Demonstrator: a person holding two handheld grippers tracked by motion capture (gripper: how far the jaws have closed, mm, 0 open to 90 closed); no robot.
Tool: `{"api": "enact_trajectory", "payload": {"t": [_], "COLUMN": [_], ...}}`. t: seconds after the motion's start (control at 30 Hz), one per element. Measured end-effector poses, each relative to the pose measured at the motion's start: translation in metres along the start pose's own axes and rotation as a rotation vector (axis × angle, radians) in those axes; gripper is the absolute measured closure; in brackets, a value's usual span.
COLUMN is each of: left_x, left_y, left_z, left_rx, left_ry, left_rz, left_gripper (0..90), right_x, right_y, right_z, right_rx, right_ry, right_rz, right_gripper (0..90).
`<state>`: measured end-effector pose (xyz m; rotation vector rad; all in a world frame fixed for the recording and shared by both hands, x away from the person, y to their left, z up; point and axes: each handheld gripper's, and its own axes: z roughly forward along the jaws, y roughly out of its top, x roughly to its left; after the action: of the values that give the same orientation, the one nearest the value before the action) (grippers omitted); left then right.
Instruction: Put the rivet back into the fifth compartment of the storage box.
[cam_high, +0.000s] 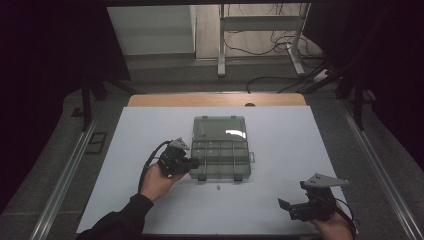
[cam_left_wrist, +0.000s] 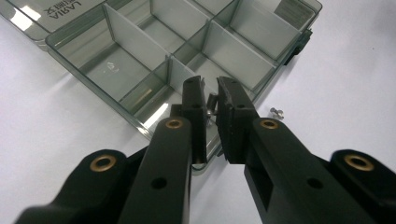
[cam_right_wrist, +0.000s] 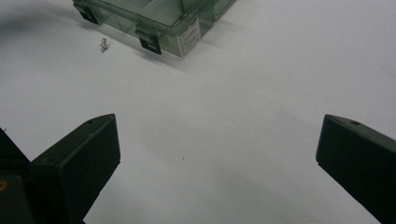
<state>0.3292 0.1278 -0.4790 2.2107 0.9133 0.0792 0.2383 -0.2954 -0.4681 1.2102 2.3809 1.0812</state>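
Now a small silver metal part (cam_left_wrist: 211, 108) is pinched between the pads of the left tool (cam_high: 195, 162), whose jaws are nearly closed on it. This tool is held at the left front corner of the smoky transparent plastic organiser box (cam_high: 220, 160), and in the left gripper view the pinched part is seen over the box's near wall, beside a thin divider of the compartments. The box lies near the middle of the white worktop (cam_high: 280, 150), with its flat lid (cam_high: 220, 128) folded open toward the far edge and two dark latches (cam_right_wrist: 151, 42) on its front side.

A second small silver screw-like part (cam_high: 218, 187) lies loose on the worktop just in front of the box, between the box and the near edge; in the left gripper view it is seen at (cam_left_wrist: 277, 111), right of the jaws. The right tool (cam_high: 285, 207) is held close to the near right corner of the worktop, well apart from the box, with its jaws spread wide and nothing between them.

Beyond the far edge a strip of brown wood (cam_high: 215, 99) is seen, then a grey floor with metal frame legs (cam_high: 221, 50) and trailing cables (cam_high: 265, 45); the sides of the room are dark.
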Motion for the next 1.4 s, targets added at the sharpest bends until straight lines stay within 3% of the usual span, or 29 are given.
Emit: {"api": "enact_trajectory", "payload": {"t": [0.6, 1.4], "left_x": [0.010, 0.017], "left_y": [0.005, 0.005], "left_z": [0.007, 0.025], "left_rx": [-0.004, 0.041], "left_ry": [0.015, 0.035], "left_rz": [-0.007, -0.001], "left_gripper": [82.7, 79.6], "right_x": [0.000, 0.000], "right_y": [0.000, 0.000], "right_z": [0.001, 0.001], "right_rx": [0.006, 0.007], "right_ry": [0.001, 0.001], "right_rz": [0.001, 0.000], "right_gripper": [0.0, 0.0]}}
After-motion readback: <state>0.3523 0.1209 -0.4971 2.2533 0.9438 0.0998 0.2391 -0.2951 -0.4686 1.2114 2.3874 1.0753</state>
